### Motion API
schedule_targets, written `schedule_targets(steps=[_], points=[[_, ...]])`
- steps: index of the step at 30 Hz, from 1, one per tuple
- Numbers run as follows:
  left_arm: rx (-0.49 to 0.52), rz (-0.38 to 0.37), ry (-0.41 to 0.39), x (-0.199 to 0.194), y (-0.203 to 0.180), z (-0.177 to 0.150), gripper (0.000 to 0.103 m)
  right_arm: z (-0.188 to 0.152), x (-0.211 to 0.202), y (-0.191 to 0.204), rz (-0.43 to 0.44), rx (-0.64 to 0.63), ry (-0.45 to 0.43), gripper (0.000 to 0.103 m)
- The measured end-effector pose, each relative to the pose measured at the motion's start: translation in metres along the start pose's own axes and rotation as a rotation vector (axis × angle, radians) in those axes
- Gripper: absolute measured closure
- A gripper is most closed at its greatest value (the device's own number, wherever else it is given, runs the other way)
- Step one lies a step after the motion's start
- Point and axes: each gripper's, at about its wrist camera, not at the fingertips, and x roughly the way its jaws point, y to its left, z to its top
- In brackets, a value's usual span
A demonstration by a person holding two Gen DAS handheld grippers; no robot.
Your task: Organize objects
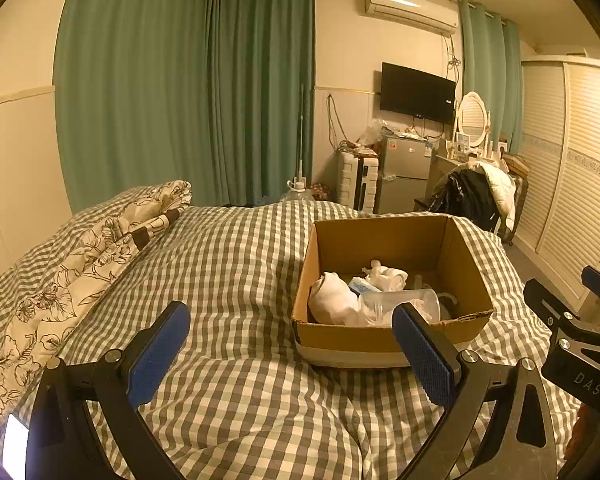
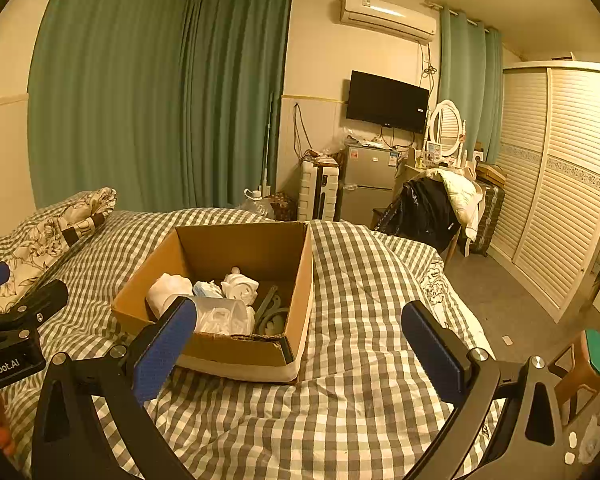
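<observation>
An open cardboard box sits on the checked bed cover, also in the right wrist view. It holds a white bundle, a white figurine, a clear plastic cup and a grey hanger. My left gripper is open and empty, above the bed just short of the box's near left corner. My right gripper is open and empty, its left finger in front of the box's near wall. Each gripper shows at the edge of the other's view.
The checked bed cover fills the foreground. A floral pillow lies at the left. Beyond the bed stand a small fridge, a white suitcase, a chair with clothes and a louvred wardrobe.
</observation>
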Motion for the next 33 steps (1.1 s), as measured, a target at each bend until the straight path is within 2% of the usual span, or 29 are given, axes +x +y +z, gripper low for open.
schedule_targets(steps=[33], points=[[0.002,0.000,0.004,0.0004,-0.0016,-0.0022,0.000,-0.0025,0.0008,0.0018,-0.002,-0.002,0.005,0.000]])
